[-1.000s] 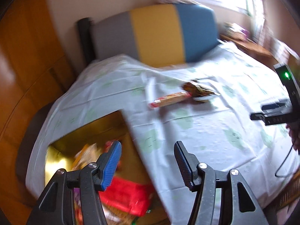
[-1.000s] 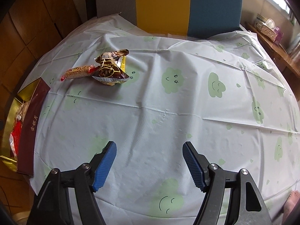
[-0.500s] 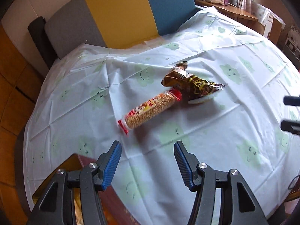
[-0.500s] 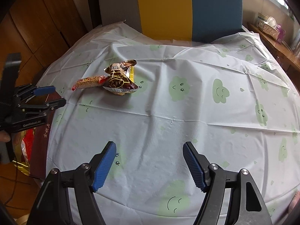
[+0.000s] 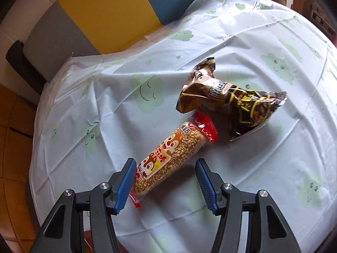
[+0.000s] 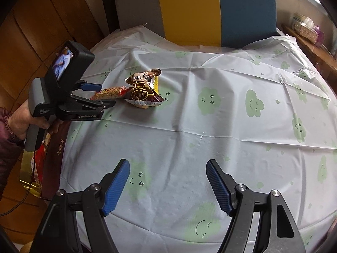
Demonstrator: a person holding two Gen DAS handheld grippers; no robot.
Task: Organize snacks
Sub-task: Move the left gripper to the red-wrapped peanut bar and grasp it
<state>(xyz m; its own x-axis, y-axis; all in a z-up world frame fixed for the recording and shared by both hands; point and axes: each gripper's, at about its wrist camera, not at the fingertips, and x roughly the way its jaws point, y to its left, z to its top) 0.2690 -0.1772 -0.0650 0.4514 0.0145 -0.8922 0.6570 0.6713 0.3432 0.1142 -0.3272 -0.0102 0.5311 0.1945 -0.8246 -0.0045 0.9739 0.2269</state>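
A long puffed-grain snack bar [image 5: 168,156] with red ends and squirrel print lies on the table. A crumpled brown snack bag [image 5: 229,101] lies at its far end. My left gripper [image 5: 166,186] is open, its fingers on either side of the bar's near end, the left pad close against the wrapper. In the right wrist view the left gripper [image 6: 101,94] shows at the bar [image 6: 109,91], beside the brown bag [image 6: 143,90]. My right gripper [image 6: 168,187] is open and empty above the near part of the table.
The round table has a pale cloth with green clouds [image 6: 210,126]. A gold and dark-red box [image 6: 50,154] with snacks stands off the table's left edge. A grey, yellow and blue sofa back [image 6: 200,10] stands behind. A wooden sideboard [image 6: 305,31] is at far right.
My left gripper has swung away from the box and moved in over the snack bar until its fingers straddle the bar's near end. The right gripper has hardly moved.
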